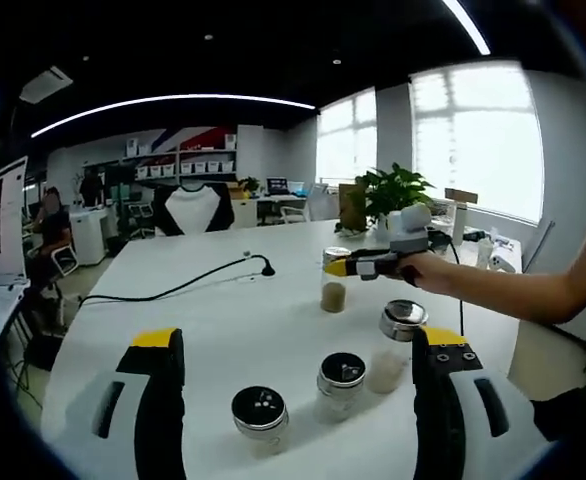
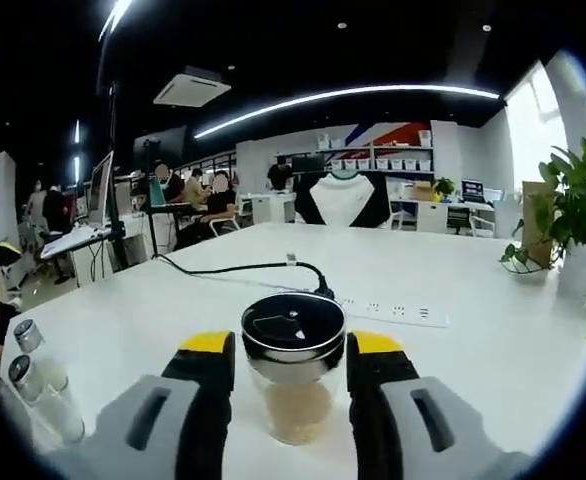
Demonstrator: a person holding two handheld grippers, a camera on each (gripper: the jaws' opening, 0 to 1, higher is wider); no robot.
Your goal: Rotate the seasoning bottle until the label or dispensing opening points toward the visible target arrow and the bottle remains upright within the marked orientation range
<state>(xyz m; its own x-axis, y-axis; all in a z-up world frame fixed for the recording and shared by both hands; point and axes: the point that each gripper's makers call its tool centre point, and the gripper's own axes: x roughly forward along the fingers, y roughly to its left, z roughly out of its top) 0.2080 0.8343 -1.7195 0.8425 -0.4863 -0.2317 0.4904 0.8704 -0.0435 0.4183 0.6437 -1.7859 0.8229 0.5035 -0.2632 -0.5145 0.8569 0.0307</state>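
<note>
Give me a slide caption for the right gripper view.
Right gripper jaws flank a lidded seasoning bottle upright on the white table.

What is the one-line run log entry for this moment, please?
right gripper: fingers around seasoning bottle, upright on white table | left gripper: open, above three bottles | arrow: not visible

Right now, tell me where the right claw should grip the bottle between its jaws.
Grip the glass body just under the metal cap, from both sides. The seasoning bottle stands upright on the white table, centred between the right claw jaws, which flank it at cap height. Its round, straight wall suits a level side squeeze and twist.
</note>
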